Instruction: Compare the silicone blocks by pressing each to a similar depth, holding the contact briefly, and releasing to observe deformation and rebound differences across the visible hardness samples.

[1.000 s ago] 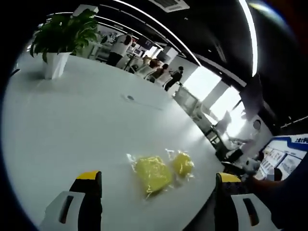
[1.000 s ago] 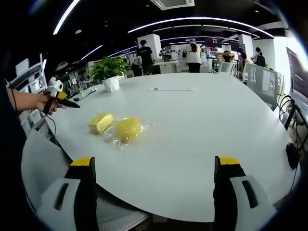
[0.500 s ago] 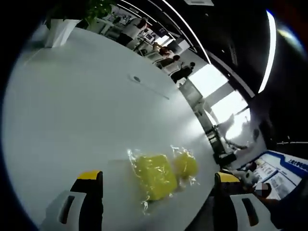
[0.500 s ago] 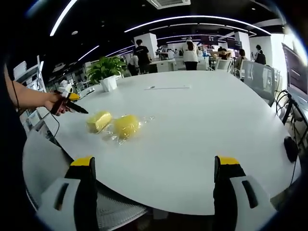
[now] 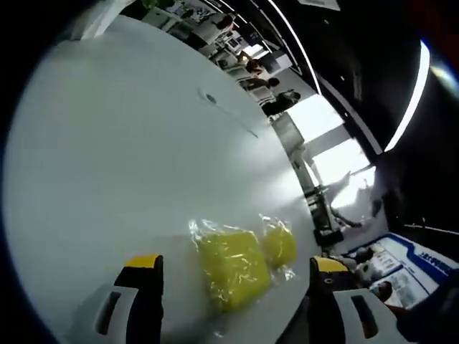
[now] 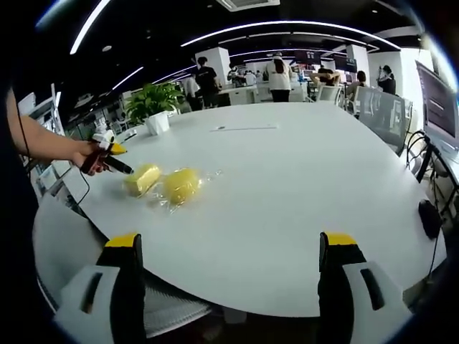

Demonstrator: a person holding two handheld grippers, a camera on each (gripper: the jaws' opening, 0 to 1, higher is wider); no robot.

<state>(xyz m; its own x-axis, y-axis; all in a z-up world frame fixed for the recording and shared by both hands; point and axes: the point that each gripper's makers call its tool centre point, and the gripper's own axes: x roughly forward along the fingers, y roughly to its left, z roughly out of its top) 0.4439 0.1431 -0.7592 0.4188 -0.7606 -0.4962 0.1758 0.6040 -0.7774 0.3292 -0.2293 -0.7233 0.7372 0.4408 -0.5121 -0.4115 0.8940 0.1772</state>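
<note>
Two bagged yellow silicone blocks (image 5: pixel 233 266) lie between the left gripper (image 5: pixel 233 276) jaws (spread wide, untouching).

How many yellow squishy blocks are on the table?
2. Both lie side by side in clear wrap near the white table's edge: the flat square block sits closer to the left claw, and the rounder block lies just beyond it.
</note>
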